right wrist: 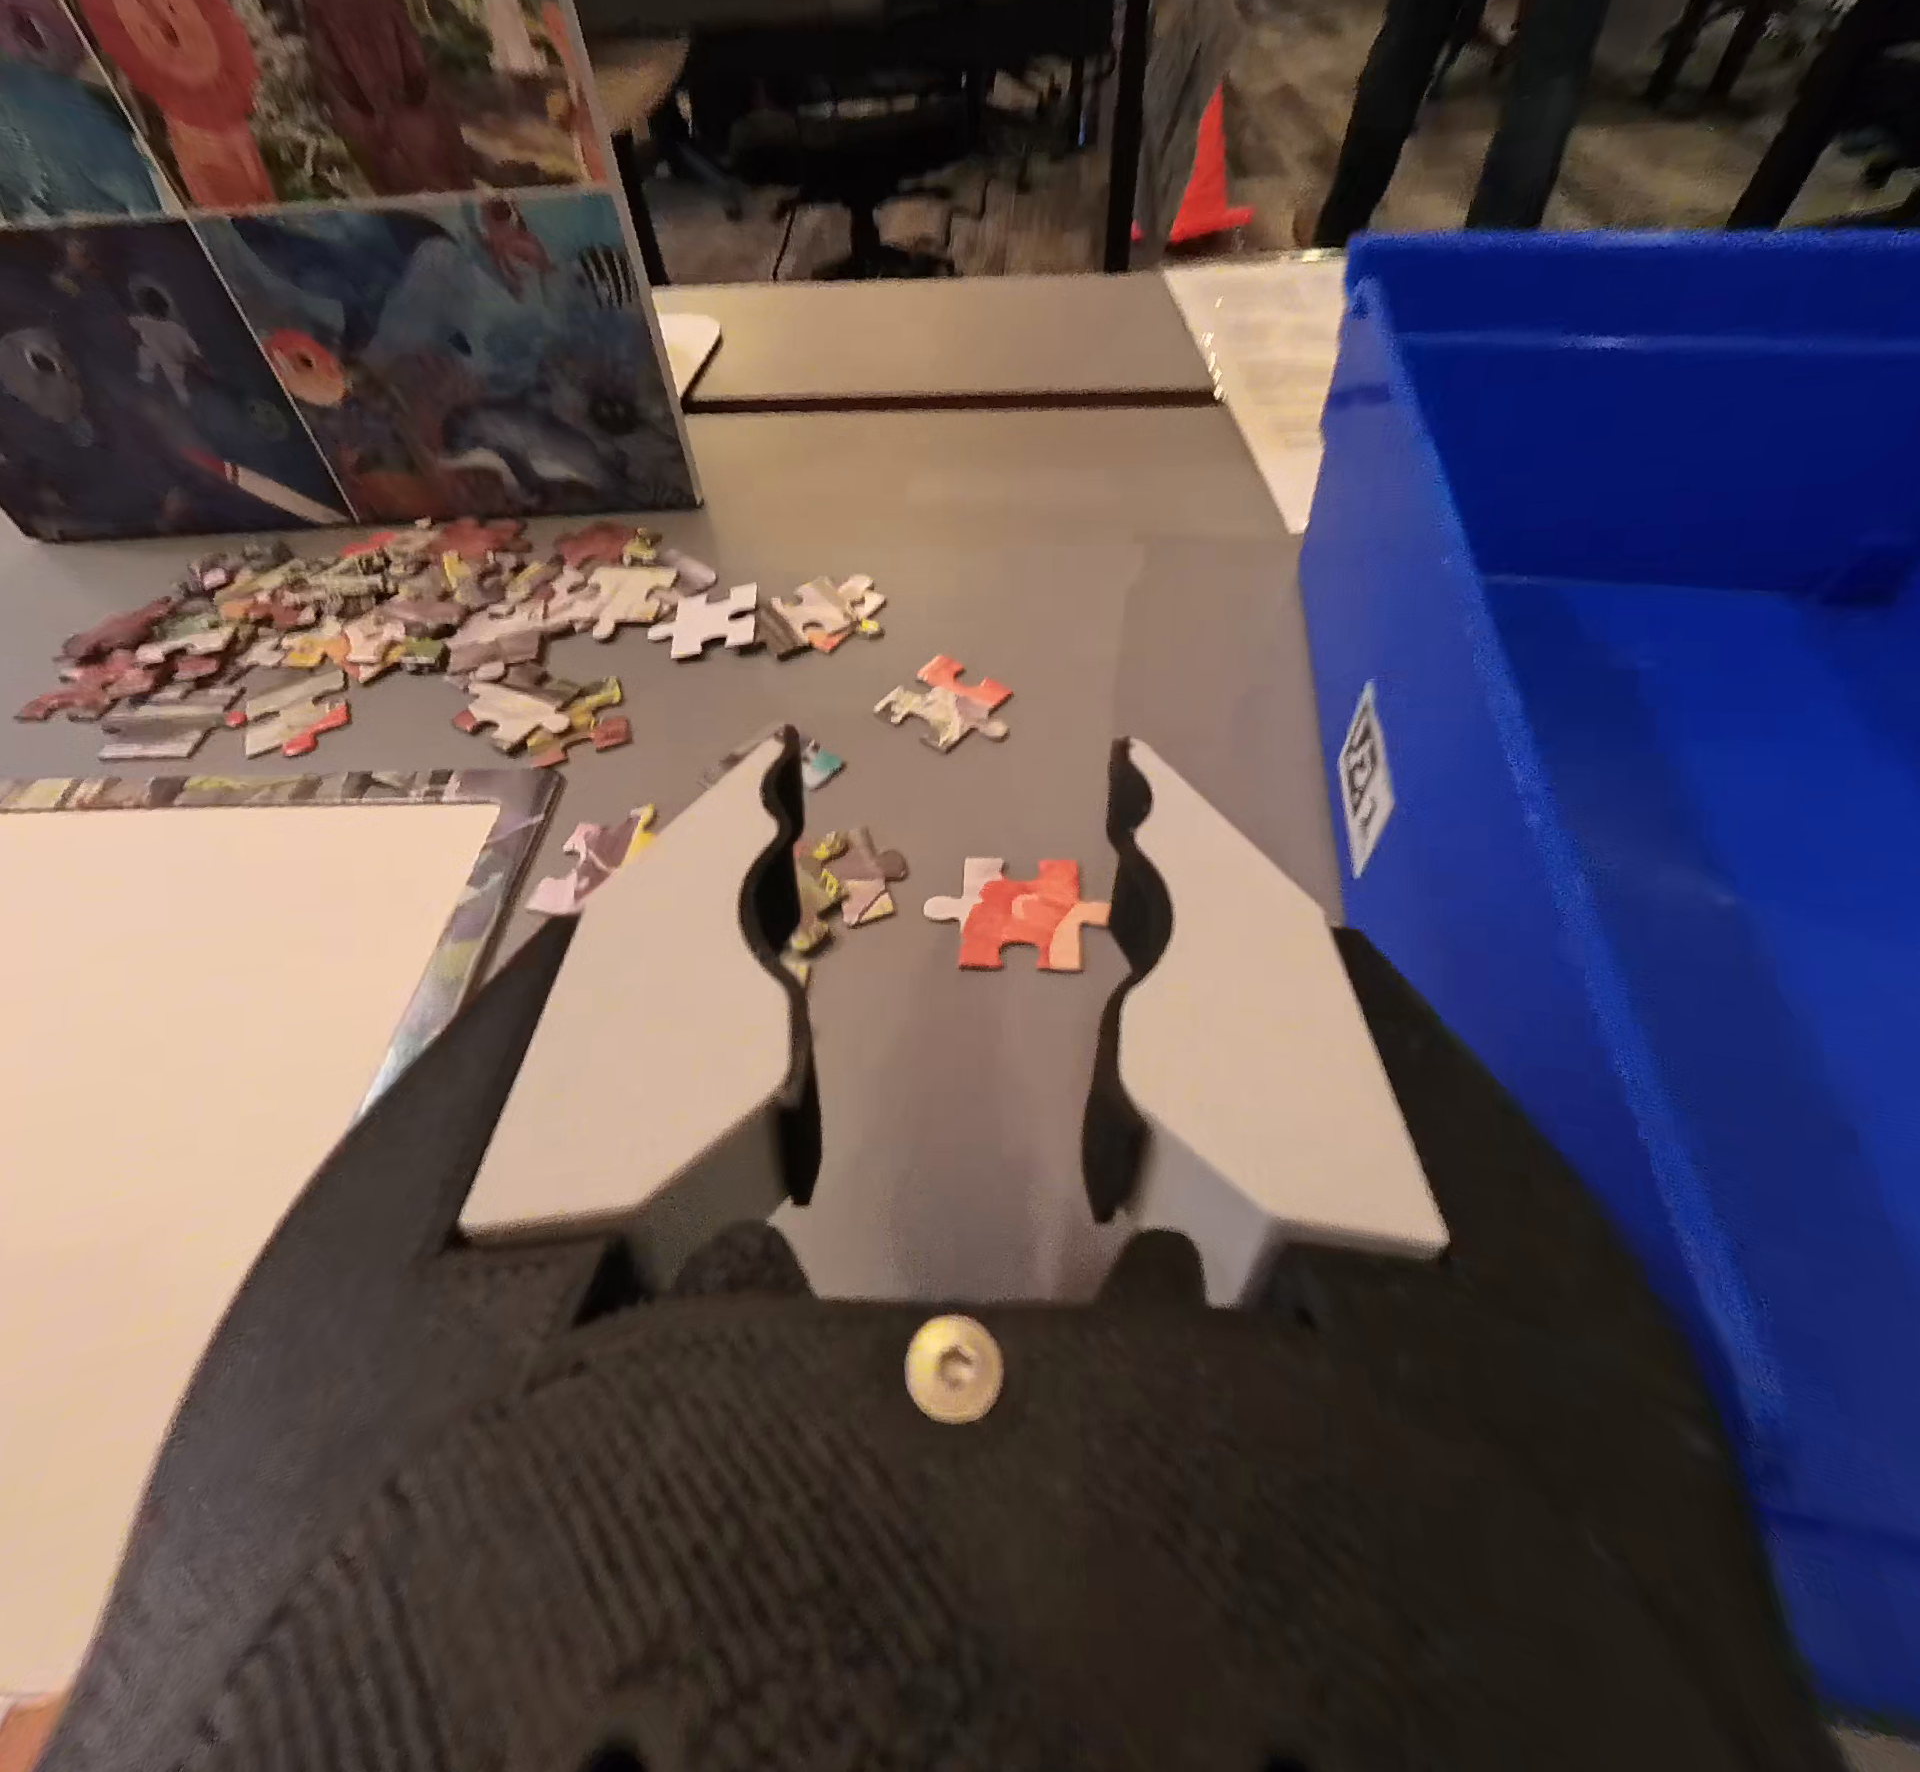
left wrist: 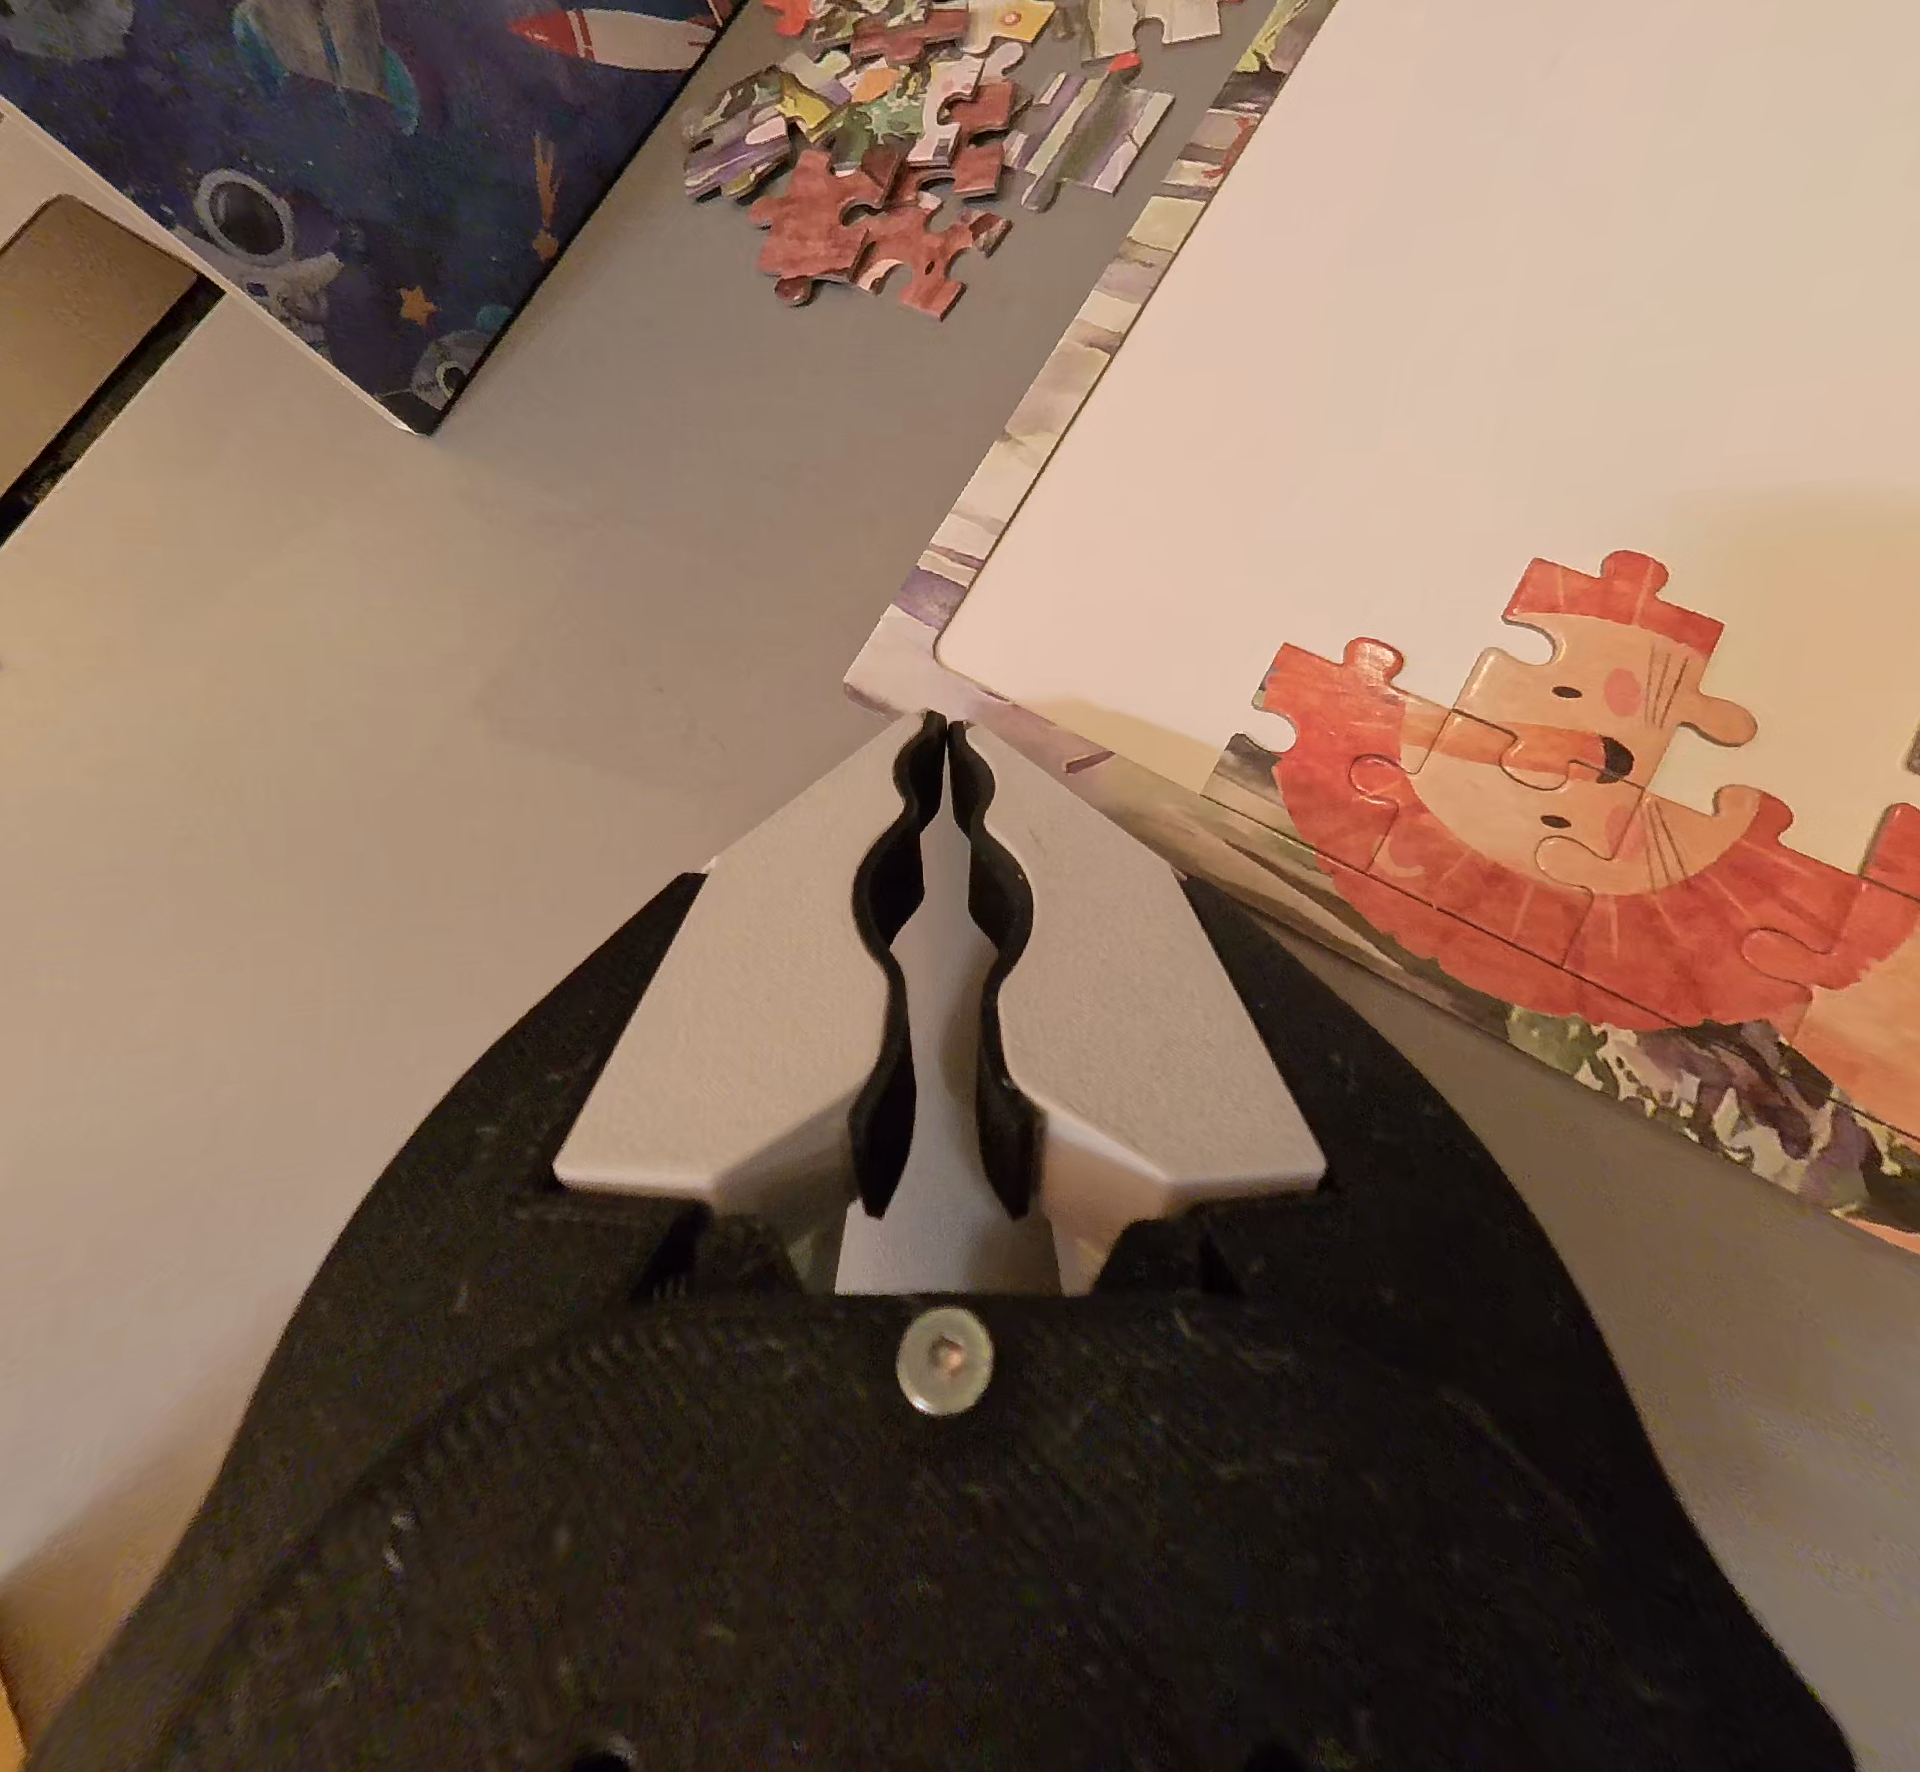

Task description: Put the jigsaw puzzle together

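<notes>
The white puzzle board (left wrist: 1455, 288) with a painted border lies on the grey table; it also shows in the right wrist view (right wrist: 208, 995). A joined patch of orange lion pieces (left wrist: 1538, 839) sits at its near edge. A heap of loose pieces (left wrist: 914, 101) lies beyond the board, and also shows in the right wrist view (right wrist: 395, 631). My left gripper (left wrist: 940, 723) is shut and empty, its tips at the board's corner. My right gripper (right wrist: 954, 754) is open and empty above the table. A red-orange piece (right wrist: 1023, 912) lies between its fingers, with a grey-green piece (right wrist: 852, 881) beside the left finger.
A blue plastic bin (right wrist: 1621, 787) stands close on the right of my right gripper. Illustrated puzzle boxes (right wrist: 343, 351) stand behind the heap; one with rockets shows in the left wrist view (left wrist: 312, 91). A lone piece (right wrist: 945, 702) lies farther out. A person's legs (right wrist: 1455, 39) stand beyond the table. Spacing between my two grippers at the tips: around 45 cm.
</notes>
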A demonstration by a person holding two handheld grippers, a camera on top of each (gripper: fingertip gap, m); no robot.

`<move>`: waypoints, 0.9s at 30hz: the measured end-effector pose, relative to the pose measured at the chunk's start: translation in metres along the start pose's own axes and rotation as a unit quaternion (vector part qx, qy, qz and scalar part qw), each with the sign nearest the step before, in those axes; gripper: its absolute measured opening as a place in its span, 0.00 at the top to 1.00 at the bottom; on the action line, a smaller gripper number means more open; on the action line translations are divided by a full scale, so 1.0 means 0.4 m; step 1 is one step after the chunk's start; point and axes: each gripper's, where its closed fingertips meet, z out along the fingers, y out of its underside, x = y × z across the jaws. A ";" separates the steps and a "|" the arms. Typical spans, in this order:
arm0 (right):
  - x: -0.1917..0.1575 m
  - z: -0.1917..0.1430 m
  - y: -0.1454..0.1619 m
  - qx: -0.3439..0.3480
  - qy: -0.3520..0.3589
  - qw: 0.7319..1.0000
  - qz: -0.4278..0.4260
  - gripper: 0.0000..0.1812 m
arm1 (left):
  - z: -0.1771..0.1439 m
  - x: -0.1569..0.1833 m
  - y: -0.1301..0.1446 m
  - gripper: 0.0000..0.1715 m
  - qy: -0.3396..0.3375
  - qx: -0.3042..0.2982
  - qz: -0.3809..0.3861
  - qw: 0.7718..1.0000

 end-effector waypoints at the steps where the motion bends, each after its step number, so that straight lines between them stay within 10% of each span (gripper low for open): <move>1: 0.003 -0.009 -0.015 0.017 0.003 1.000 0.003 0.68 | 0.000 0.000 0.000 1.00 0.000 -0.001 0.001 1.000; 7: -0.015 -0.105 -0.145 0.183 -0.039 0.982 0.027 0.73 | 0.001 0.000 0.001 1.00 -0.001 -0.002 0.001 1.000; 27: -0.071 -0.071 -0.118 0.145 -0.067 0.987 -0.030 0.79 | 0.003 -0.001 0.003 1.00 -0.002 -0.006 0.001 1.000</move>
